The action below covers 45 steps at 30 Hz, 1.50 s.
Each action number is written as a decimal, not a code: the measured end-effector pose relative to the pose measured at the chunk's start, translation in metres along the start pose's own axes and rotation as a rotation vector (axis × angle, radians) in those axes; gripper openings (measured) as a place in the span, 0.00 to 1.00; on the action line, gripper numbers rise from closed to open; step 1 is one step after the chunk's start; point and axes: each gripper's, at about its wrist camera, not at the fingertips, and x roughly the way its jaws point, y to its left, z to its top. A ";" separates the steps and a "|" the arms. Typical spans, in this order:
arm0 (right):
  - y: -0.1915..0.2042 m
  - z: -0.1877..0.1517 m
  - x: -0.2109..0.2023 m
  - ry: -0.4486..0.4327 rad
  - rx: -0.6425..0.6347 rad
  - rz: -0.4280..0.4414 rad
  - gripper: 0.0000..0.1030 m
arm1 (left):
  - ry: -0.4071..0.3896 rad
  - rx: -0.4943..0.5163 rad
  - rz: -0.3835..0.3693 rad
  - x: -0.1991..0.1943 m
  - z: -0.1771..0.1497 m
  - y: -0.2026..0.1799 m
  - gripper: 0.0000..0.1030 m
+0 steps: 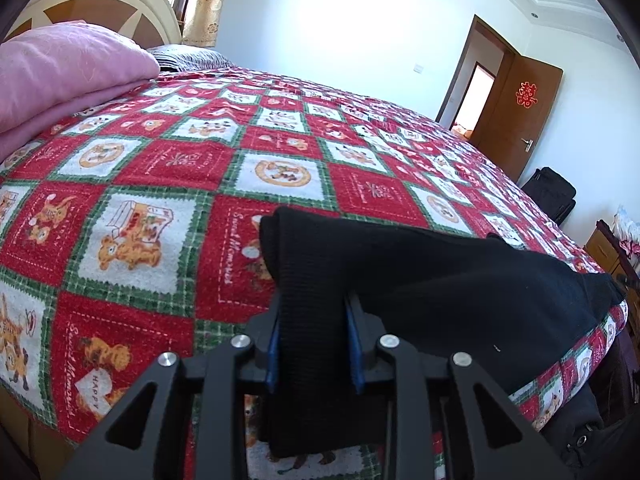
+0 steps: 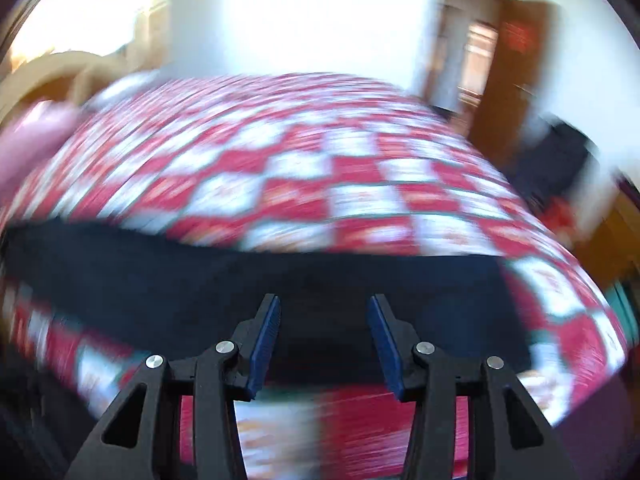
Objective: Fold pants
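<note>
Black pants (image 1: 440, 280) lie along the near edge of a bed with a red, white and green checked cover (image 1: 200, 152). My left gripper (image 1: 314, 304) is shut on a ribbed end of the pants, and holds that end up off the cover. In the blurred right wrist view the pants (image 2: 200, 280) stretch as a dark band across the cover (image 2: 320, 168). My right gripper (image 2: 324, 304) is open just above the band, with nothing between its blue pads (image 2: 264, 340).
A folded pink blanket (image 1: 60, 76) lies at the head of the bed, left, before a cream headboard (image 1: 100, 4). A brown door (image 1: 520, 108) stands open at the far right. A black bag (image 1: 552, 196) and wooden furniture (image 1: 604, 248) stand beside the bed.
</note>
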 end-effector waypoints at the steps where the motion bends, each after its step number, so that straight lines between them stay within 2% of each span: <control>1: -0.019 0.007 0.002 0.007 0.059 -0.020 0.47 | -0.001 0.001 0.001 0.000 0.000 0.000 0.29; 3: -0.057 0.021 0.017 0.059 0.159 -0.053 0.47 | -0.001 0.003 0.002 0.000 0.000 0.000 0.29; 4: -0.065 0.023 0.024 0.089 0.181 -0.037 0.47 | -0.001 0.003 0.002 0.001 0.000 0.000 0.29; 6: -0.082 0.028 0.044 0.148 0.246 0.070 0.46 | -0.002 0.000 -0.001 0.001 0.000 0.000 0.29; 8: -0.086 0.031 0.059 0.198 0.264 0.105 0.43 | -0.002 0.001 0.001 0.001 0.000 0.000 0.29; 9: -0.087 0.031 0.063 0.198 0.266 0.090 0.39 | 0.000 0.002 0.002 0.001 0.000 0.000 0.29; 10: -0.087 0.031 0.067 0.203 0.264 0.090 0.29 | 0.000 0.002 0.003 0.001 0.000 0.000 0.29; 12: -0.086 0.033 0.073 0.209 0.267 0.100 0.19 | 0.000 0.003 0.003 0.000 0.000 0.000 0.29; 13: -0.086 0.032 0.073 0.203 0.265 0.093 0.09 | -0.001 0.003 0.001 0.000 0.000 0.000 0.29; 17: -0.082 0.039 0.059 0.105 0.242 0.103 0.05 | -0.009 -0.003 0.001 0.002 -0.001 0.003 0.29; 19: -0.080 0.043 0.057 0.072 0.234 0.104 0.05 | -0.016 -0.010 0.000 0.002 -0.001 0.004 0.29; 22: -0.079 0.041 0.074 0.108 0.203 0.037 0.05 | -0.026 -0.015 0.001 0.002 -0.002 0.004 0.29; 25: -0.087 0.032 0.086 0.144 0.222 0.031 0.06 | -0.027 -0.015 0.000 0.002 -0.002 0.004 0.29; 27: -0.091 0.029 0.082 0.130 0.233 0.032 0.12 | -0.027 -0.014 0.002 0.002 -0.003 0.004 0.30; 29: -0.092 0.026 0.073 0.128 0.232 -0.003 0.27 | -0.028 -0.016 0.003 0.001 -0.003 0.004 0.30; 32: -0.086 0.023 0.046 0.069 0.214 -0.041 0.33 | -0.030 -0.019 0.013 0.001 -0.004 0.003 0.34; 36: -0.061 0.013 0.011 0.000 0.160 0.017 0.34 | -0.032 0.014 0.058 -0.002 -0.003 -0.004 0.38; 40: -0.015 -0.002 0.004 0.025 0.019 0.135 0.43 | -0.060 0.064 0.118 -0.007 0.000 -0.015 0.44; 42: 0.008 -0.012 0.011 0.049 -0.074 0.099 0.43 | -0.074 0.073 0.141 -0.011 0.002 -0.017 0.47; 45: 0.021 -0.028 0.028 0.131 -0.116 0.051 0.43 | -0.110 0.071 0.175 -0.021 0.007 -0.018 0.52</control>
